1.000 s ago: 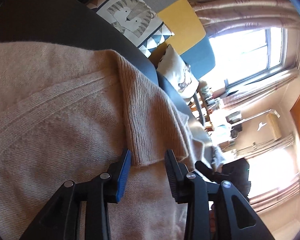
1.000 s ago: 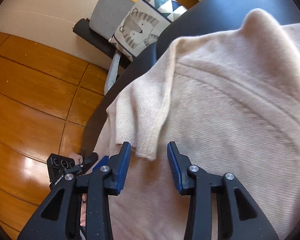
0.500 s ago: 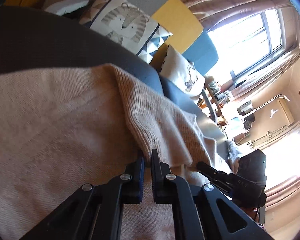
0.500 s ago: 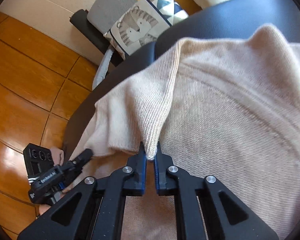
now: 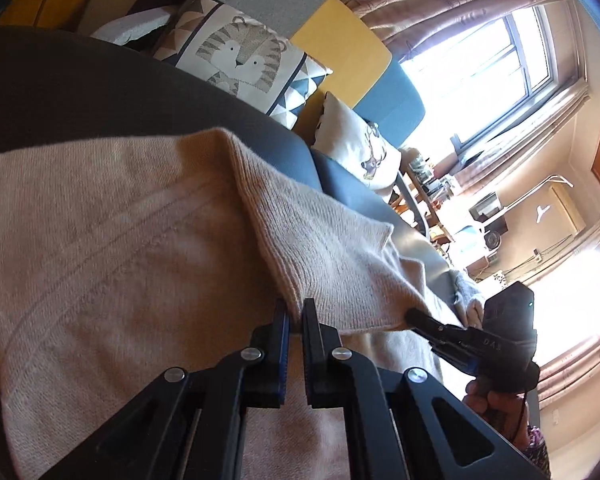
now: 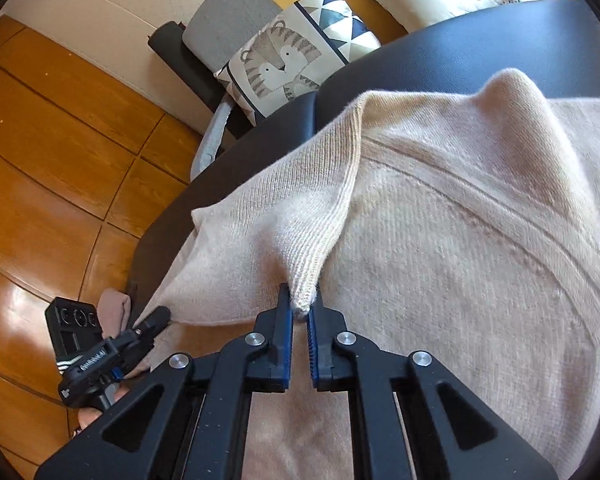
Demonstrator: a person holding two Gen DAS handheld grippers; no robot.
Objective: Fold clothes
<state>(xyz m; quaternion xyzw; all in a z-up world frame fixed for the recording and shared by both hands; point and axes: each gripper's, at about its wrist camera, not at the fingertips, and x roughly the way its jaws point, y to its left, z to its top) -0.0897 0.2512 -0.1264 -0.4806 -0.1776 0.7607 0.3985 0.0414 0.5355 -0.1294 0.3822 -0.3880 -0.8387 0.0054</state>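
A beige knit sweater (image 5: 112, 248) lies spread on a dark padded surface (image 5: 100, 96); it also shows in the right wrist view (image 6: 460, 240). My left gripper (image 5: 295, 320) is shut on one corner of the sweater's ribbed edge (image 5: 332, 252) and holds it lifted. My right gripper (image 6: 300, 314) is shut on the other corner of that edge (image 6: 324, 220), also lifted. Each gripper shows in the other's view: the right one (image 5: 416, 316) and the left one (image 6: 156, 318), both pinching the fabric.
A tiger-print cushion (image 5: 236, 56) and a deer-print cushion (image 5: 356, 152) lie on a sofa behind the dark surface. Wooden floor (image 6: 60, 168) lies to the left in the right wrist view. A bright window (image 5: 480, 76) and curtains stand at the back.
Both grippers closed from open onto the sweater's ribbed edge and have lifted it off the garment's body, pulling the flap taut between them.
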